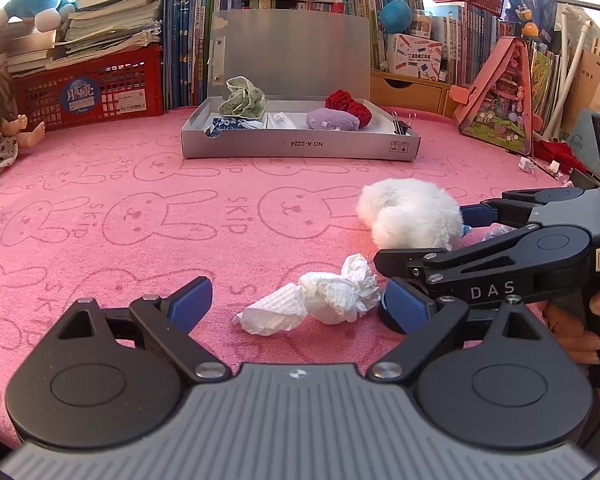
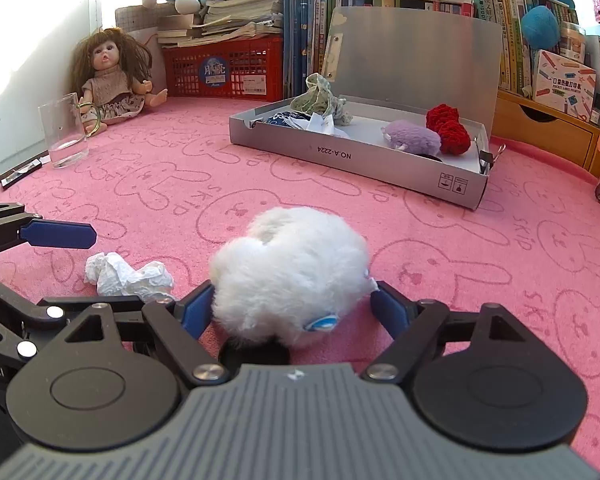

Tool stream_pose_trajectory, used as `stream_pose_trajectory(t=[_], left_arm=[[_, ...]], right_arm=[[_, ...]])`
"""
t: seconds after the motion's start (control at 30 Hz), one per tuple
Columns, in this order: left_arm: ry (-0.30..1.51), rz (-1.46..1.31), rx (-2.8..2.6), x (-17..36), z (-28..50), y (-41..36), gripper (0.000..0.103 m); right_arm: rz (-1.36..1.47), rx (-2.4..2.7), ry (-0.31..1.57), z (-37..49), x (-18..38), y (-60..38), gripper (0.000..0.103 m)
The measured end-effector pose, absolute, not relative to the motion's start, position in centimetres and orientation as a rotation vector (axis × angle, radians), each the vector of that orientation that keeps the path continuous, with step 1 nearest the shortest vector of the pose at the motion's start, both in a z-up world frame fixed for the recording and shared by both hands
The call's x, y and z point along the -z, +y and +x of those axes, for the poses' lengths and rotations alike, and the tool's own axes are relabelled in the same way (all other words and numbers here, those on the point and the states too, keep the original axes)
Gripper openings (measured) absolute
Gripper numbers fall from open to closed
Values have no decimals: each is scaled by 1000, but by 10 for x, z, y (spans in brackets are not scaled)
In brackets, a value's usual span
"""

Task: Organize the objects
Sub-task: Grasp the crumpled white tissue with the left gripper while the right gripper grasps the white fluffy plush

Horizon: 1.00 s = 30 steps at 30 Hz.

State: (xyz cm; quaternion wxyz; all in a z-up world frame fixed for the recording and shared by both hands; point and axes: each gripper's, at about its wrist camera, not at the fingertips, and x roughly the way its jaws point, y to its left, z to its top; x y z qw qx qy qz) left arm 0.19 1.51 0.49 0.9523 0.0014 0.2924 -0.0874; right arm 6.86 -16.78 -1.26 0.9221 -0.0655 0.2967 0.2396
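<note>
A: What sits nearest the grey box [image 2: 356,152], coming from the front?

B: Start well in front of it. The right gripper [image 2: 296,308] has its blue pads on either side of a white fluffy toy [image 2: 288,272]. The left pad touches the fur; the right pad is just beside it, and I cannot tell whether it presses. So the toy lies between the jaws on the pink bunny-print cloth [image 2: 460,280] that covers the worktop, not clearly clamped.

A: And the other one?

B: The left gripper [image 1: 296,300] is spread wide, holding nothing. A crumpled white tissue [image 1: 320,300] lies on the cloth between its pads, closer to the right pad and apart from the left one. The tissue is just left of the fluffy toy, both on the near side of the box.

A: Inside the box?

B: Its lid stands open at the back. At the left end there is a green patterned cloth bundle [image 2: 320,98] with a dark blue patterned piece [image 2: 284,118] and white paper beside it. Toward the right end lie a purple fuzzy thing [image 2: 414,138] and a red knitted thing [image 2: 448,124], touching each other.

A: Beyond it?

B: Left of the box stands a clear glass mug [image 2: 64,132], with a doll [image 2: 112,76] seated behind it and a red basket [image 2: 228,68] carrying stacked books. Behind the box is a row of upright books [image 1: 188,40].
</note>
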Motion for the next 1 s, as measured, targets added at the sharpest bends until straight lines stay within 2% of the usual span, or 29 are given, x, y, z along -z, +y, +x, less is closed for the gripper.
stream_pose_trajectory(t=[0.13,0.47,0.73,0.9,1.0], left_arm=[[605,-16,176,-2,3,16,96],[609,-19,198,0,3,11,93],[590,6,221,0,-1,3,73],[579,-14,219,0,-4,6,54],[580,-23,213,0,-4,7,50]], right_arm=[[-106,-484,604,69,12,-171,77],[-99,-481,600,68,12,-172,76],[-98,-481,600,68,13,-172,76],[-92,-481,600,68,13,-172,75],[-86,-480,598,67,13,-173,75]])
